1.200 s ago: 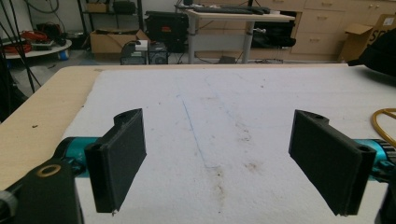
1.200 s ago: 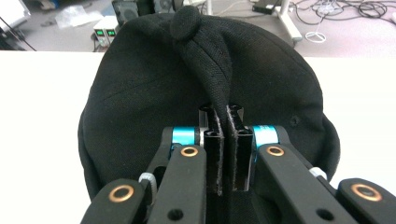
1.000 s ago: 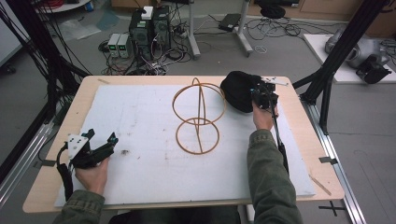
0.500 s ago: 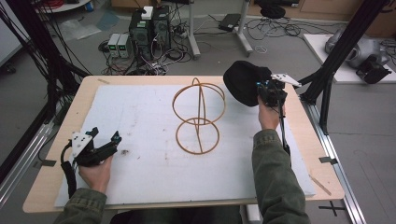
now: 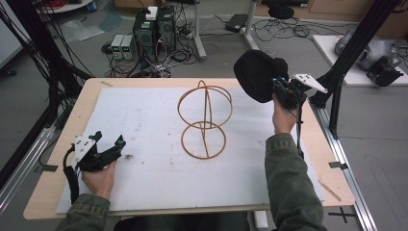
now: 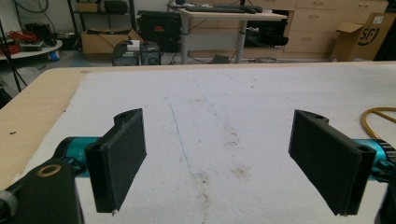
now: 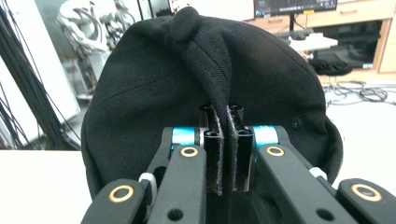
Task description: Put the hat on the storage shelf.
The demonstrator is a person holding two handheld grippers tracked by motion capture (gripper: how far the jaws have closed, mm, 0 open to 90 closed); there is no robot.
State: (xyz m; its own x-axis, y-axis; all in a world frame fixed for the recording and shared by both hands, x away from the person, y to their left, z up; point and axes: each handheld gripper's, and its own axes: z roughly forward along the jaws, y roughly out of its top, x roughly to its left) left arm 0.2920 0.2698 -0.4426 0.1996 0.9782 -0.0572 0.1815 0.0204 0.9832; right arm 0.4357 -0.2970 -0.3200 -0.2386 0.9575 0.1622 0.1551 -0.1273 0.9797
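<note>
The cap point(image 5: 258, 74) hangs above the desk's point(image 5: 62, 115) far right corner, beside the wire stand point(image 5: 204, 120); it looks soft and light, so a pinched fold of cloth gives a sure hold. The right hand-held gripper point(image 7: 225, 140) is clenched on such a fold, while the left hand-held gripper point(image 6: 224, 163) rests released on the desk.

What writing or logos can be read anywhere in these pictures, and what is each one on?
"SF": printed on the cardboard box by the cabinets, top right of the left gripper view; a further mark after it is cut off.
Monitor in the right gripper view: coloured lines on the screen, too small to read.
Black cap, wire stand, table: no lettering visible.
</note>
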